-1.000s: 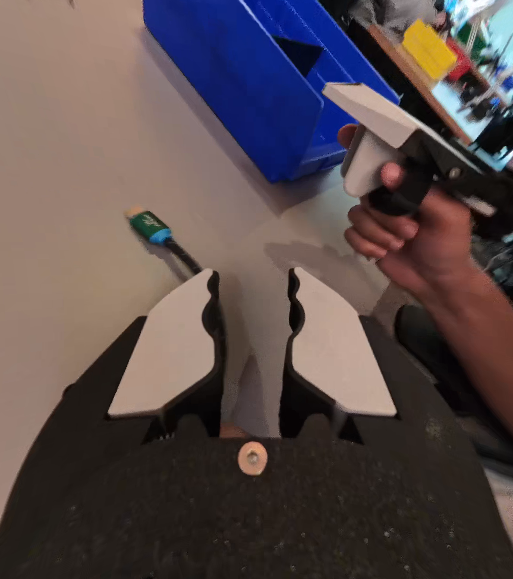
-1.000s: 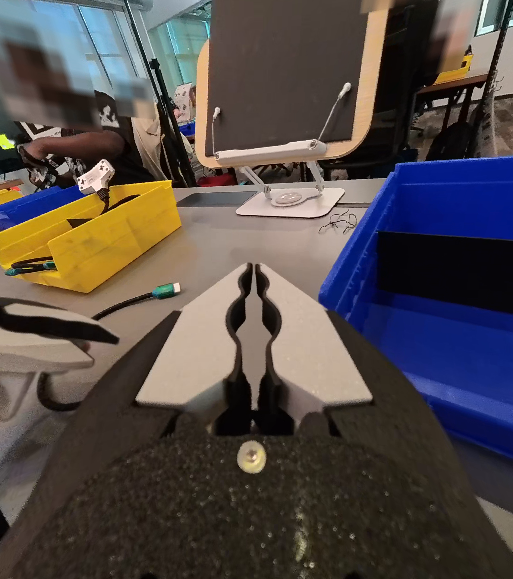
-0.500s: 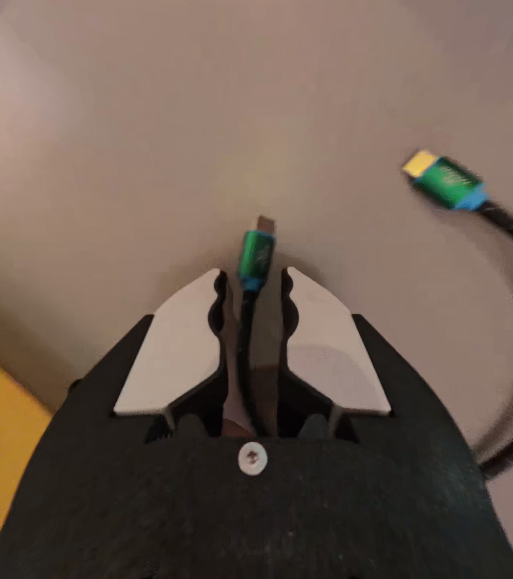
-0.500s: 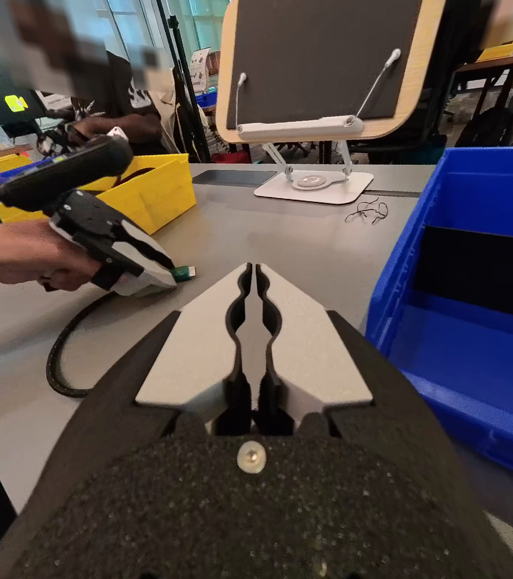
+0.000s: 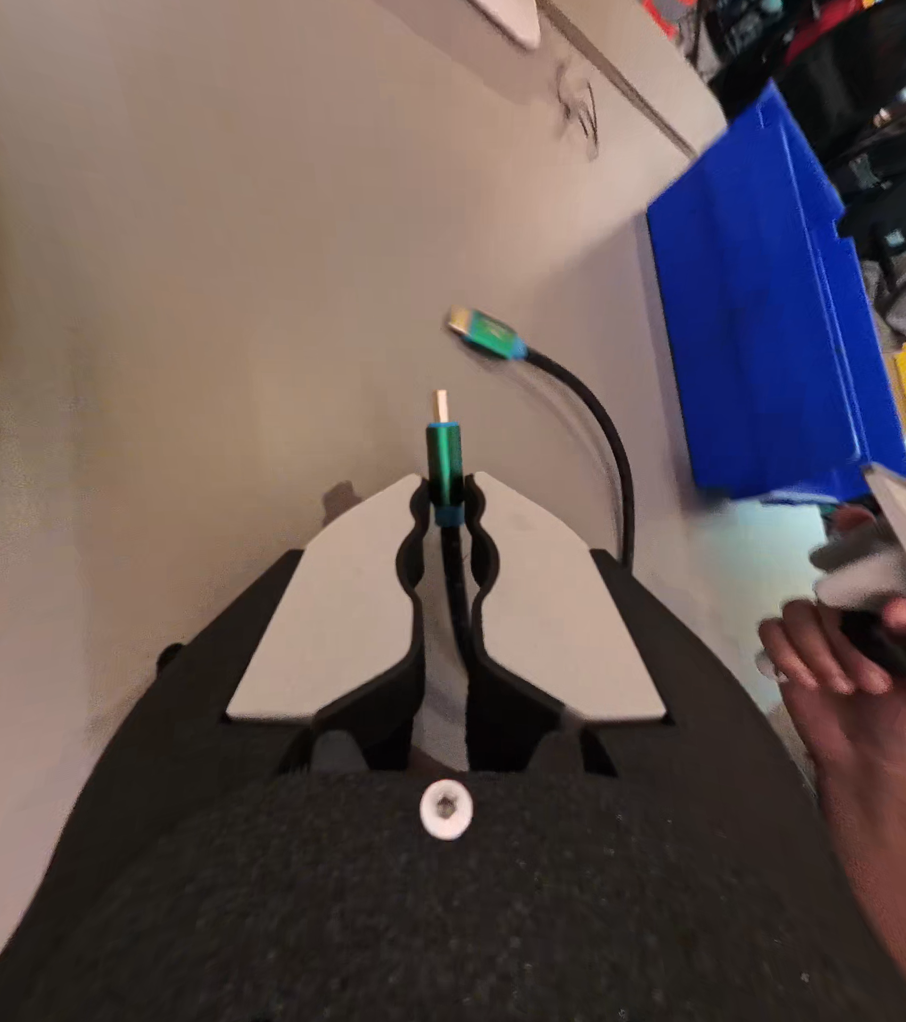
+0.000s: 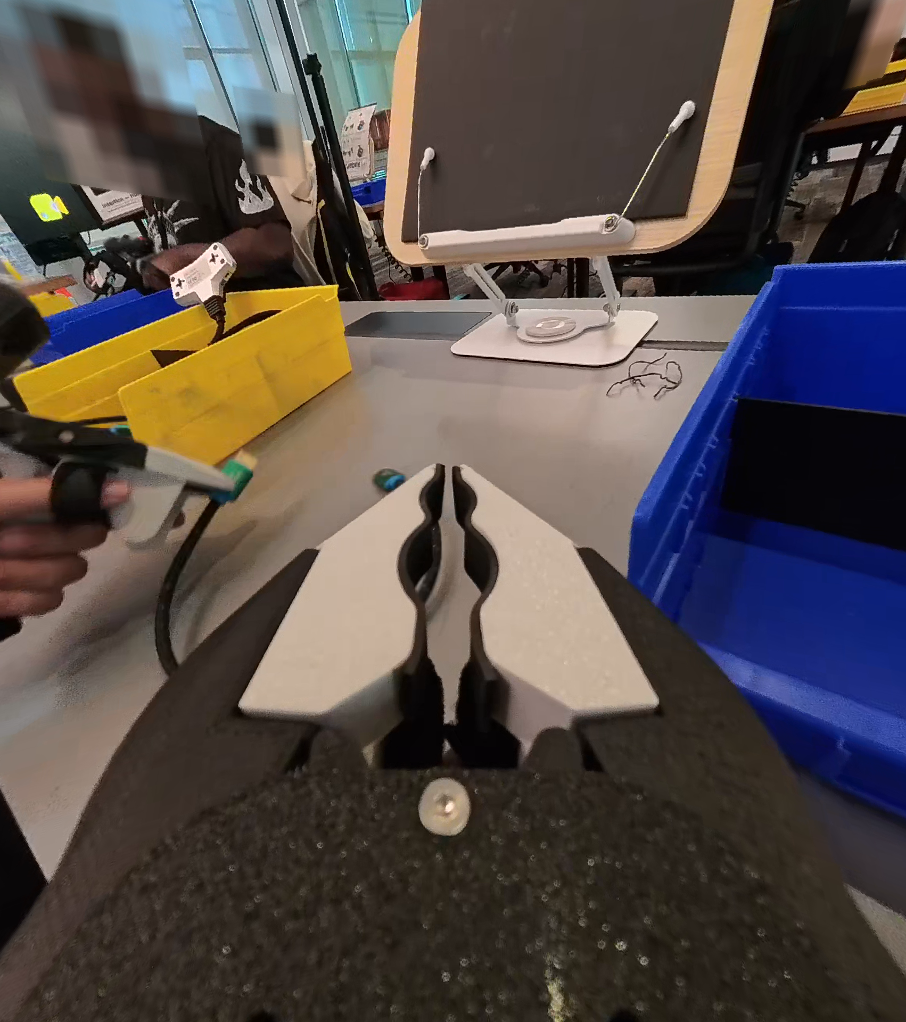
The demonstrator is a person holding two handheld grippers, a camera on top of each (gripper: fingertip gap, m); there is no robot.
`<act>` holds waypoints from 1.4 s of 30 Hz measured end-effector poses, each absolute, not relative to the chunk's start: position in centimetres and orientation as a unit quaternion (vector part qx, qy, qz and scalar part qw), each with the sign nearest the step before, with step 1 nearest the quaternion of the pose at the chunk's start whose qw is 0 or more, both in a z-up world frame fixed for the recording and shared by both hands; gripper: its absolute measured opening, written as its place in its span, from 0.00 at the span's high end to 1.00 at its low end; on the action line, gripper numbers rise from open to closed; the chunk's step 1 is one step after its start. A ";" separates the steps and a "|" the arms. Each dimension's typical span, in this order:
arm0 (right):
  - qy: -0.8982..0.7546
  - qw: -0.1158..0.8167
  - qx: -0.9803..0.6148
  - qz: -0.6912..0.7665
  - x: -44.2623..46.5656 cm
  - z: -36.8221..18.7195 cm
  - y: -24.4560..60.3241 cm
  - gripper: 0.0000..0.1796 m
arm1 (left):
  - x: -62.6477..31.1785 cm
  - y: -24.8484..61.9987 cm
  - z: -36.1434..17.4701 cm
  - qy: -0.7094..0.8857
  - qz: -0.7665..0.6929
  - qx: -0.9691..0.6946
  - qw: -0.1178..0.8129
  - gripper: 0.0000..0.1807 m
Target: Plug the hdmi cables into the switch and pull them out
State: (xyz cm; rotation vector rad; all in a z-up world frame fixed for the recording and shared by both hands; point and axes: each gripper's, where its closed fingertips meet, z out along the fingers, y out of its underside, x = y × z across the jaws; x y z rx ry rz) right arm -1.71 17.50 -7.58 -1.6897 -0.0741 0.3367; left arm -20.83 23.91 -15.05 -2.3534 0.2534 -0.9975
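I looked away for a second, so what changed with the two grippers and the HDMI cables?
The left gripper swung left from the blue bin and shut on one green HDMI plug, lifting it. The second HDMI plug stayed on the table. The right gripper stayed shut, empty.

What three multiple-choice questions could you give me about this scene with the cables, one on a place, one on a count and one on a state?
1. Where does the loose green plug lie? A on the table; B inside a bin; C on the floor.
2. How many green plugs show in the left wrist view? A one; B two; C three.
3. What state is the left tool in? A open and empty; B shut on the held green plug; C shut on nothing.
Answers: 1 A, it rests on the bare table; 2 B, one held and one loose; 3 B, the plug sits pinched at its tips.
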 end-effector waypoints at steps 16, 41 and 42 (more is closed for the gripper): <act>-0.057 0.635 -0.755 0.150 -3.3 -8.4 16.6 0.98 | -21.7 20.7 -13.7 0.322 -0.293 -0.809 0.396 0.75; -0.086 0.571 -0.794 0.188 -5.7 -11.3 16.8 0.93 | -41.2 47.8 -8.1 0.139 -0.044 -0.936 0.320 0.67; -0.088 0.570 -0.795 0.188 -5.8 -11.4 16.8 0.93 | -41.6 49.3 -8.6 0.125 -0.035 -0.946 0.298 0.67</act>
